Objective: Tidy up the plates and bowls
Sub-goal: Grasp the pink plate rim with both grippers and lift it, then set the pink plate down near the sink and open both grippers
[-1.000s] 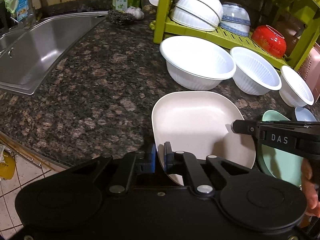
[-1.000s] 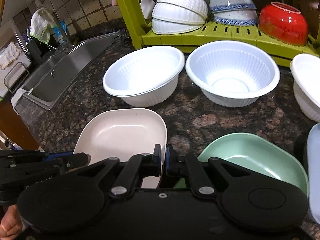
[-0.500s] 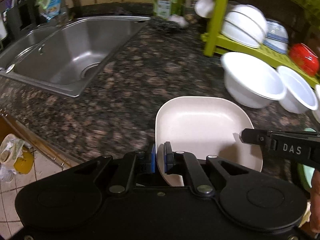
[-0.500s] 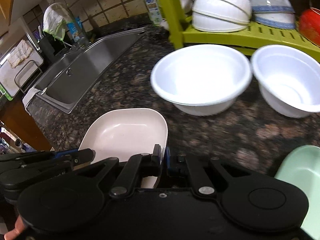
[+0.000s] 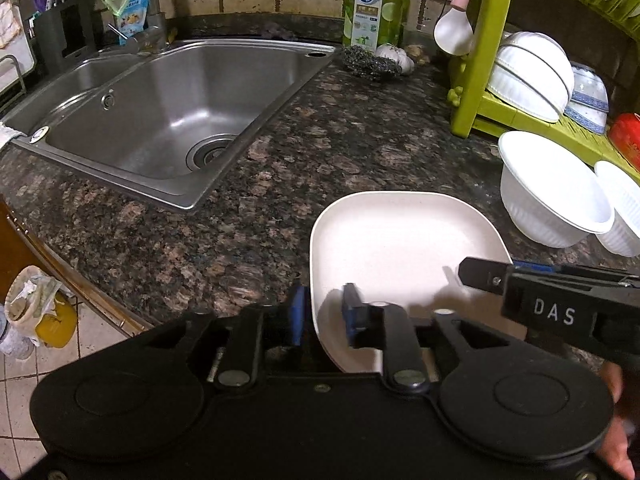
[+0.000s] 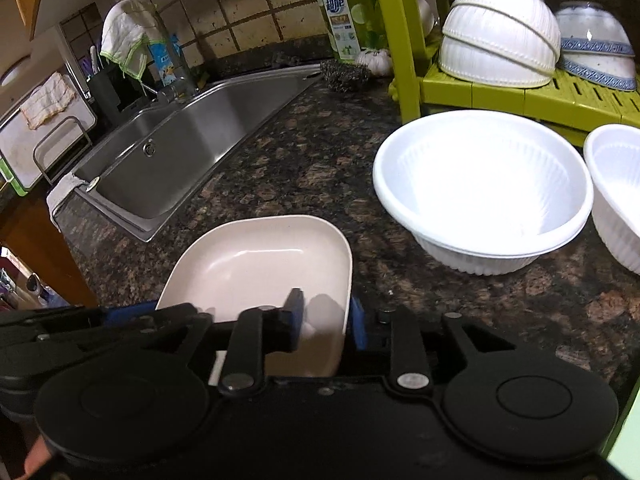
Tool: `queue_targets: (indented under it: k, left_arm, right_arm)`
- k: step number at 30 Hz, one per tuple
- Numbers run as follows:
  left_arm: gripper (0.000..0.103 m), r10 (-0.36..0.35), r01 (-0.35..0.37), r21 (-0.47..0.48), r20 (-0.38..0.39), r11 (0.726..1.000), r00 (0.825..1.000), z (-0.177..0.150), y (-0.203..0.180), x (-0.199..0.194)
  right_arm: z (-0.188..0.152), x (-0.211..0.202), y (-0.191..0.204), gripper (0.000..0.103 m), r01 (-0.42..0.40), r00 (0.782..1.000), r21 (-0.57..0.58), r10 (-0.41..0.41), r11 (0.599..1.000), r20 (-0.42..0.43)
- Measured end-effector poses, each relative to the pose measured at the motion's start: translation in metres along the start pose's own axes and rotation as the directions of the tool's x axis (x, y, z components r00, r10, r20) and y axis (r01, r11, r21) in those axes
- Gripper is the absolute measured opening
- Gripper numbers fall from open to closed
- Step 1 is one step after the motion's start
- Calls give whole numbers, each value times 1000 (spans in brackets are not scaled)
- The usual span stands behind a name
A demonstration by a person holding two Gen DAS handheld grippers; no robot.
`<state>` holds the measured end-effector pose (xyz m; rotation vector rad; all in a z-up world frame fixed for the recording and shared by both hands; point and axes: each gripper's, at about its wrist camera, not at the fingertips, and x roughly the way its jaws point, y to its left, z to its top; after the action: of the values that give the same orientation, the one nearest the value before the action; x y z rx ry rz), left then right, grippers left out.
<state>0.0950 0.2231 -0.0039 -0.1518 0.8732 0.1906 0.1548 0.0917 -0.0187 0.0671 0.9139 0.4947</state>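
While both grippers sit nearest the cameras, each has its fingers parted around a rim of the cream plate (image 5: 404, 248) without pressing on it. The left gripper (image 5: 322, 312) straddles the plate's near-left edge; the right gripper (image 6: 325, 320) straddles its near-right edge. The plate rests on the dark granite counter (image 5: 248, 216). Just beyond it to the right stand two white bowls (image 6: 484, 188), upright and touching. Farther back, upturned bowls rest on a green rack (image 6: 520, 96). A steel sink (image 5: 168, 120) lies at far left.
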Motion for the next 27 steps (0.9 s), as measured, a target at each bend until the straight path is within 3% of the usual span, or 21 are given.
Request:
queue_targets:
  k: [2,8,15,23,27]
  left_arm:
    - [46,11,-11,0,16,1000,1000,-1,0,-1]
    - [47,11,-10,-12,23,1000,1000,-1,5,-3]
    - [47,22,-21,-28,48,999,999,-4,11,-17]
    - [47,-1,4,-36,93,999,996,-6,7,-49]
    - [47,-51,51,-1,123,999,991,-9,-12,-70]
  right_arm:
    - [-1,-2,0,34,9,1000,-3,-9,1000,5]
    - [-4,-8,-6,43,2,1000,18,-2,1000,-3]
    - [-8,-26,-11,46,-15,1000,29,15,999,1]
    - [-12,-78,-20,46,-60,995,48,56,997,84]
    - [-16,-115,-36,46,-79,986,67,68,995,151]
